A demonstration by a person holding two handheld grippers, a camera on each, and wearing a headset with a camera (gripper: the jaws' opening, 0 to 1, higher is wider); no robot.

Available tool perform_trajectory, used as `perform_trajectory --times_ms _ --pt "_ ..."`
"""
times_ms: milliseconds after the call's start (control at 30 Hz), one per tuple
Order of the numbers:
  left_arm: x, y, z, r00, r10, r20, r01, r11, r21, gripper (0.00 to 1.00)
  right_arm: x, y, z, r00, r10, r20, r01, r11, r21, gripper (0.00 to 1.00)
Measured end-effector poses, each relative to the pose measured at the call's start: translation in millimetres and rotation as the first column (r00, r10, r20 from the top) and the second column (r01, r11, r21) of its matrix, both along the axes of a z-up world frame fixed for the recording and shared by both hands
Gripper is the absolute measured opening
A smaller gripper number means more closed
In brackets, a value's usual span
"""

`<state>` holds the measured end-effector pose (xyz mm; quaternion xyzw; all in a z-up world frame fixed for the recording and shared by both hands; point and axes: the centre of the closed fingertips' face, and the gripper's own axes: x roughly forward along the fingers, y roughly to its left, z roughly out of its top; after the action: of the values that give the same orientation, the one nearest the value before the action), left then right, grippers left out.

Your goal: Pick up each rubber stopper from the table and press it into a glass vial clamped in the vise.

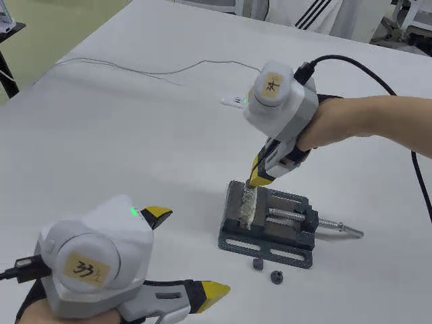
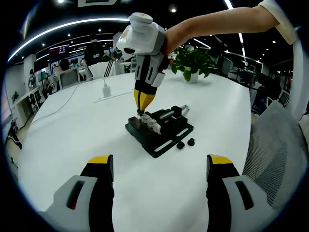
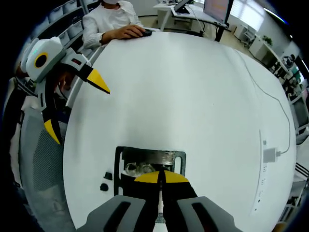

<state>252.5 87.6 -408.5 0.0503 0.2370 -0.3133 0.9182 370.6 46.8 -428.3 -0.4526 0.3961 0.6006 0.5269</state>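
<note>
A dark vise [image 1: 297, 233] stands on the white table and clamps a row of glass vials [image 1: 250, 206]. My right gripper [image 1: 260, 178] points steeply down with its yellow tips at the top of the vials, jaws shut; I see nothing between them. From its own view the shut right gripper [image 3: 160, 178] hangs over the vials [image 3: 137, 168]. Two small dark rubber stoppers [image 1: 258, 264] [image 1: 276, 277] lie just in front of the vise. My left gripper [image 1: 189, 255] hovers open and empty at the near left, well short of the vise [image 2: 166, 130] and the stoppers [image 2: 186, 143].
A white charger [image 1: 233, 101] with a thin cable lies at the back of the table. The vise's screw handle [image 1: 341, 228] sticks out to the right. A black cable trails from the right gripper. A person [image 3: 113, 19] sits at the far side of the table.
</note>
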Motion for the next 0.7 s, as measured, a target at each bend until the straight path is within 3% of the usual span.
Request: perform_trajectory --times_ms 267,700 --pt "-0.7 0.6 4.8 1.000 0.007 0.013 -0.007 1.000 0.005 0.77 5.9 0.8 -0.7 1.000 -0.021 0.013 0.021 1.000 0.019 0.00" --pt "-4.2 0.3 4.5 1.000 -0.007 0.017 0.007 1.000 0.004 0.77 10.6 -2.5 -1.7 0.996 -0.073 0.042 0.069 0.993 0.094 0.00"
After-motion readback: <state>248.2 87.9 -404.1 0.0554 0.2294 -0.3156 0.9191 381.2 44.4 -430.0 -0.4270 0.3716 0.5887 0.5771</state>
